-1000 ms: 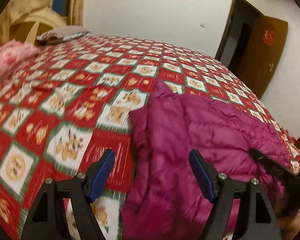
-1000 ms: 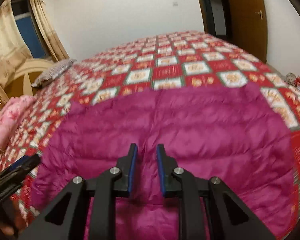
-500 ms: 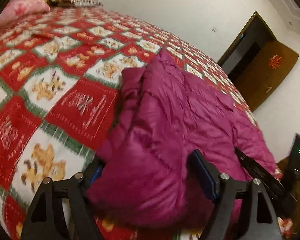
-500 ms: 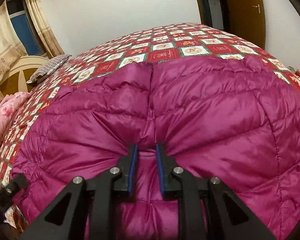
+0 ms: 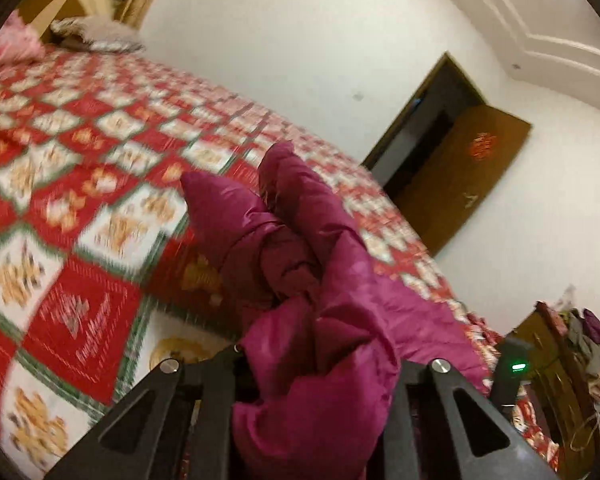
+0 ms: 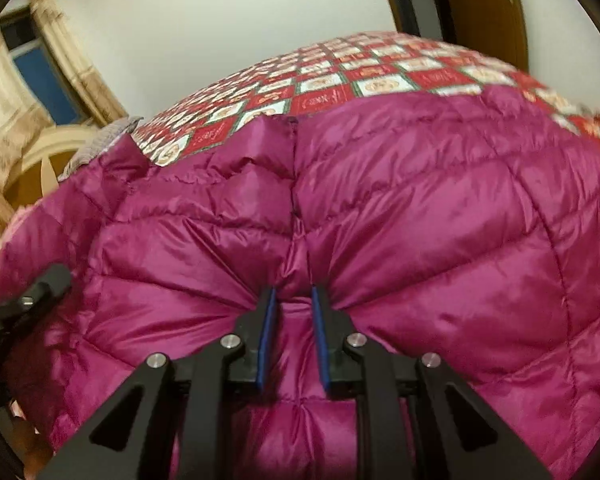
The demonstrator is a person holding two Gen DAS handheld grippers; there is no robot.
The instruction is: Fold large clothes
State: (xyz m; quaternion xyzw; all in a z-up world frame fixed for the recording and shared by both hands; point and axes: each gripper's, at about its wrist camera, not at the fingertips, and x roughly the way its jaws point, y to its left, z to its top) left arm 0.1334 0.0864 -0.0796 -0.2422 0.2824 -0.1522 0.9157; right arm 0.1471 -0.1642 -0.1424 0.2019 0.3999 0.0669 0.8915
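A magenta quilted down jacket [image 6: 420, 208] lies on the bed and fills most of the right wrist view. My right gripper [image 6: 293, 300] is shut on a pinch of its fabric beside the centre seam. In the left wrist view the jacket [image 5: 332, 280] is bunched and raised off the bed. It sits between the fingers of my left gripper [image 5: 320, 364], which is shut on its edge; the fabric hides the fingertips. The left gripper also shows at the left edge of the right wrist view [image 6: 24, 300].
The bed has a red, white and green patterned cover [image 5: 80, 168]. A grey pillow [image 5: 96, 34] and pink bedding [image 5: 8, 40] lie at its head. A brown door [image 5: 460, 176] stands open in the far wall. A cluttered stand [image 5: 572, 352] is at right.
My left gripper went from open above the jacket's edge to shut on it and has lifted it off the bed. My right gripper stays shut on the jacket and has risen with it.
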